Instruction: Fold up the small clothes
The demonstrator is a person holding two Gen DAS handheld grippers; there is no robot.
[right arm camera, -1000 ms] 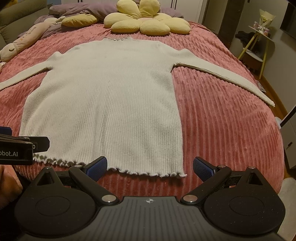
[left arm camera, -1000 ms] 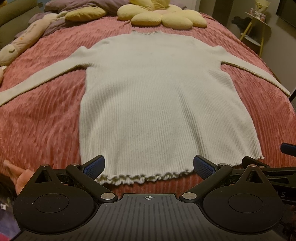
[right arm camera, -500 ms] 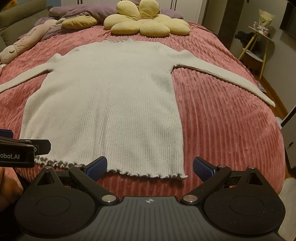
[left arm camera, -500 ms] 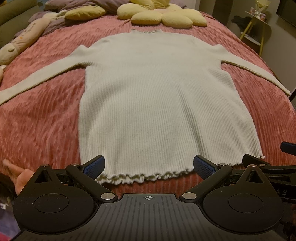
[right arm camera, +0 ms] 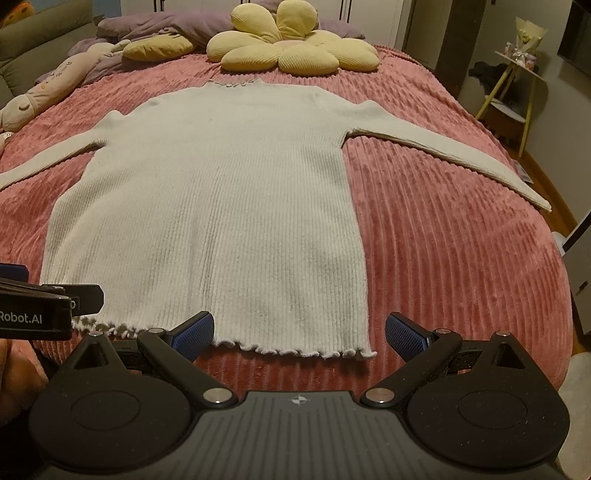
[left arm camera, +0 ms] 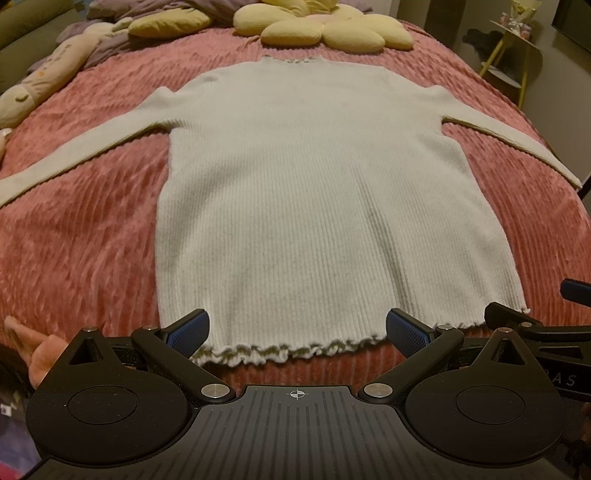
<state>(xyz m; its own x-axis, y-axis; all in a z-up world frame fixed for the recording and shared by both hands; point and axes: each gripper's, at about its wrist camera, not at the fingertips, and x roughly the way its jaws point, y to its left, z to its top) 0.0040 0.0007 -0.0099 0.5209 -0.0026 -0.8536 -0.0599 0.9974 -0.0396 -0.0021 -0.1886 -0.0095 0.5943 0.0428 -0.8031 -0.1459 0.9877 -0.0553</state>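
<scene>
A pale ribbed long-sleeved sweater (left arm camera: 314, 206) lies flat on the pink ribbed bedspread (left arm camera: 81, 236), collar far, ruffled hem near, both sleeves spread out. It also shows in the right wrist view (right arm camera: 221, 206). My left gripper (left arm camera: 297, 330) is open and empty, hovering at the hem's left half. My right gripper (right arm camera: 299, 330) is open and empty at the hem's right corner. The right gripper's side shows at the right edge of the left wrist view (left arm camera: 546, 332), and the left gripper's side at the left edge of the right wrist view (right arm camera: 48, 302).
A yellow flower-shaped cushion (right arm camera: 291, 51), a yellow pillow (right arm camera: 159, 48), a purple blanket (right arm camera: 166, 26) and a long plush toy (right arm camera: 48, 88) lie at the head of the bed. A small yellow-legged side table (right arm camera: 517, 77) stands right of the bed. A pink plush (left arm camera: 33, 354) sits near left.
Both grippers have crept slightly closer to the hem and lower. The sweater has not moved and both grippers stay open.
</scene>
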